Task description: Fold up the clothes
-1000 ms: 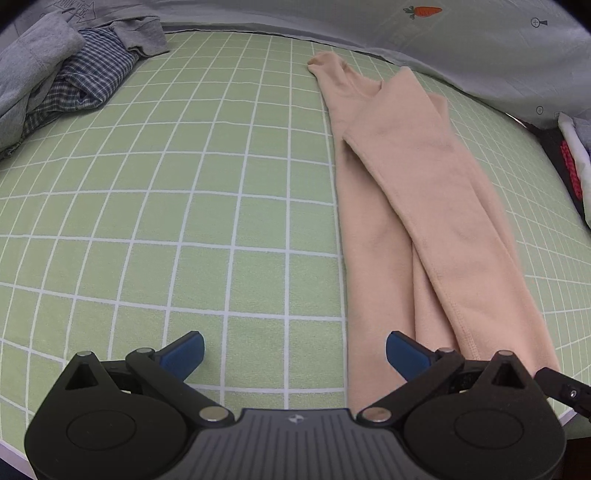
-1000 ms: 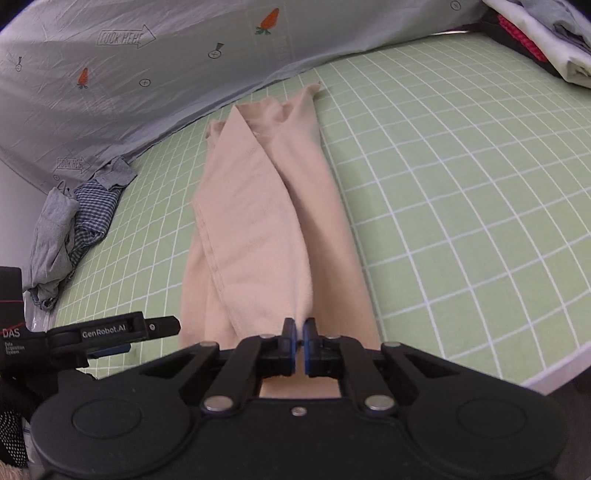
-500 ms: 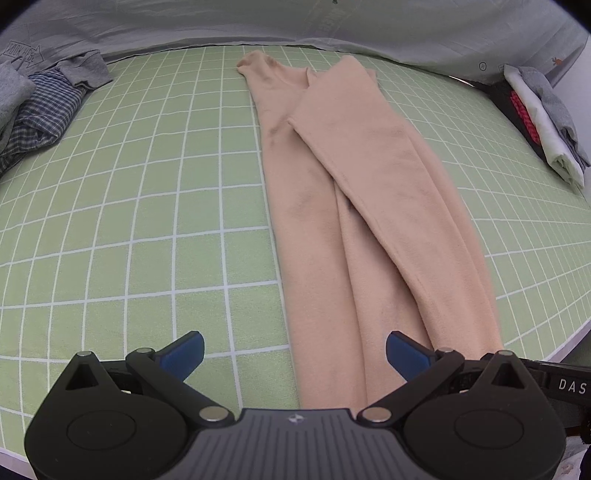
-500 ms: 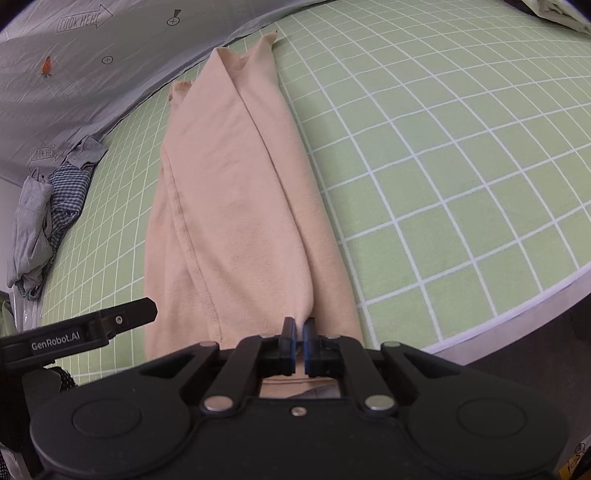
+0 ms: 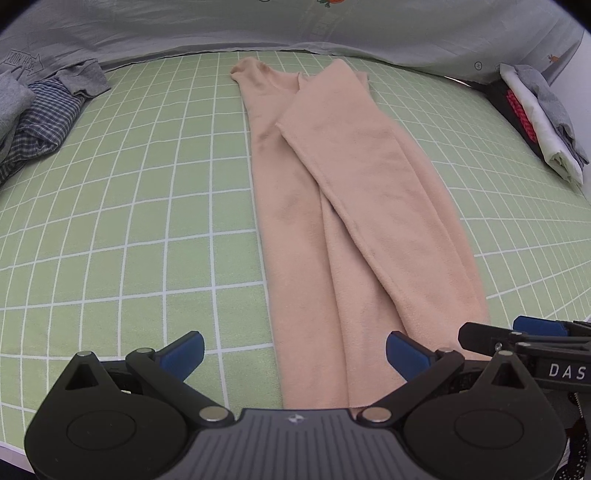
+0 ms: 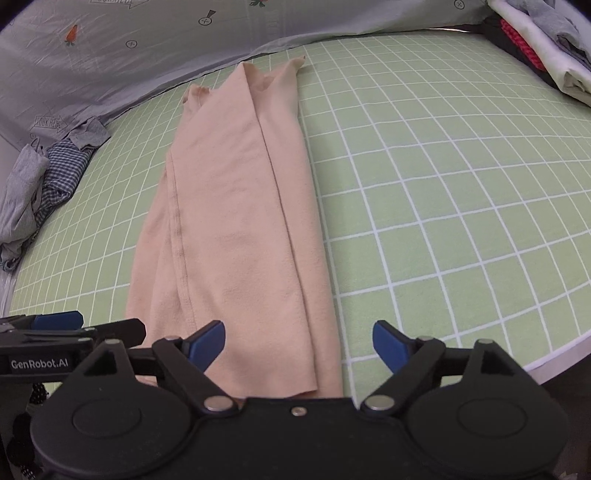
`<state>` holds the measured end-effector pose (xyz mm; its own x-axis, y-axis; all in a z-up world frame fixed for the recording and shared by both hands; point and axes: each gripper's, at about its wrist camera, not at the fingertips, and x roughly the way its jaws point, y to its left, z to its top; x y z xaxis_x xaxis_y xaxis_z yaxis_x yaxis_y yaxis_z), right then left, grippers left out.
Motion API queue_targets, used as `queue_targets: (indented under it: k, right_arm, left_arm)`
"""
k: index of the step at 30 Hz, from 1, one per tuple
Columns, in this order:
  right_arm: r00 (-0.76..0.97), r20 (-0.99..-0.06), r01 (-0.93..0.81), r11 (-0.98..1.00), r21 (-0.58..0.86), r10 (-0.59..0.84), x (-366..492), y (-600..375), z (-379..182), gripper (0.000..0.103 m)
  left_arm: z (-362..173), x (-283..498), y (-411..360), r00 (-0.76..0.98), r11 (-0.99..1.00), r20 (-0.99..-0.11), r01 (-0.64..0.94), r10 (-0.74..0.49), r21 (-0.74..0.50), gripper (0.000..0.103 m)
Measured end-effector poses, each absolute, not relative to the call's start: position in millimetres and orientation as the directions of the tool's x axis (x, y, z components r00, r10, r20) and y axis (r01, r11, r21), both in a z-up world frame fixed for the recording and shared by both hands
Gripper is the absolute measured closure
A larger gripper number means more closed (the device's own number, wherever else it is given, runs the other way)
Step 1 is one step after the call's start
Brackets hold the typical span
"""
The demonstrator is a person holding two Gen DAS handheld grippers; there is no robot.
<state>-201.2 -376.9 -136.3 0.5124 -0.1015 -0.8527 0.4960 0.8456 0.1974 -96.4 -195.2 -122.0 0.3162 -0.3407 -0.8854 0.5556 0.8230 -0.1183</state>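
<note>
A peach-coloured garment (image 5: 343, 206) (image 6: 236, 206) lies folded lengthwise into a long strip on the green checked sheet (image 5: 129, 206), running away from me. My left gripper (image 5: 295, 350) hangs open over the strip's near end, touching nothing. The right gripper (image 6: 299, 343) is opening its jaws, which stand wide above the near hem; the cloth lies flat below them and the pads do not press on it. Each view catches the other gripper's fingers (image 5: 535, 326) (image 6: 55, 319) at its edge.
A heap of grey and plaid clothes (image 5: 33, 114) (image 6: 44, 181) lies at the far left. A stack of folded white, grey and red items (image 5: 539, 114) (image 6: 546, 44) sits at the far right. A grey printed sheet (image 5: 295, 26) borders the back. The bed's near edge (image 6: 546, 358) runs right of the strip.
The right gripper was shut on the garment's near end and now stands wide, with the cloth lying flat. The left gripper's view swung so that the strip sits between its fingers.
</note>
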Motion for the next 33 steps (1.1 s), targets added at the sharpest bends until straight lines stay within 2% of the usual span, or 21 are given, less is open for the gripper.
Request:
queue_targets:
  k: [1, 5, 10, 13, 21, 24, 28, 31, 33]
  right_arm:
    - [0.508, -0.855, 0.488, 0.854, 0.18, -0.11, -200.1, -376.0, -138.8, 0.0]
    - [0.483, -0.866, 0.46, 0.88, 0.121, -0.133, -195.3, -373.3, -146.5, 0.0]
    - [0.469, -0.876, 0.456, 0.88, 0.133, -0.111, -196.7, -377.5, -152.2, 0.0]
    - [0.45, -0.885, 0.461, 0.88, 0.115, -0.12, -195.0, -376.6, -152.9, 0.0]
    - [0.47, -0.878, 0.377, 0.919, 0.112, -0.086, -190.4, -365.9, -149.3, 0.029]
    - [0.478, -0.875, 0.359, 0.926, 0.116, -0.076, -189.1, -363.4, -147.9, 0.037]
    - [0.479, -0.876, 0.356, 0.926, 0.126, -0.065, -185.5, -363.6, -147.7, 0.04]
    - [0.478, -0.877, 0.352, 0.926, 0.139, -0.051, -184.1, -365.1, -147.4, 0.044]
    - [0.483, -0.875, 0.347, 0.924, 0.161, -0.029, -182.9, -364.9, -146.8, 0.057]
  left_arm:
    - [-123.1, -97.4, -197.0, 0.313, 0.821, -0.888, 0.559, -0.337, -0.115, 0.0]
    - [-127.7, -101.7, -201.5, 0.302, 0.818, -0.896, 0.566, -0.325, -0.106, 0.0]
    - [-134.8, -102.0, -201.6, 0.282, 0.829, -0.909, 0.549, -0.307, -0.109, 0.001]
    - [-139.4, -102.6, -201.8, 0.262, 0.831, -0.914, 0.542, -0.309, -0.126, 0.006]
    - [-141.5, -107.4, -209.0, 0.261, 0.81, -0.904, 0.569, -0.34, -0.14, 0.031]
    - [-140.6, -111.6, -211.5, 0.262, 0.797, -0.896, 0.586, -0.359, -0.148, 0.039]
    - [-139.0, -113.8, -213.4, 0.258, 0.781, -0.891, 0.606, -0.374, -0.153, 0.045]
    - [-140.1, -112.3, -216.9, 0.246, 0.768, -0.886, 0.618, -0.392, -0.168, 0.057]
    - [-143.2, -110.4, -222.6, 0.23, 0.76, -0.883, 0.622, -0.409, -0.189, 0.07]
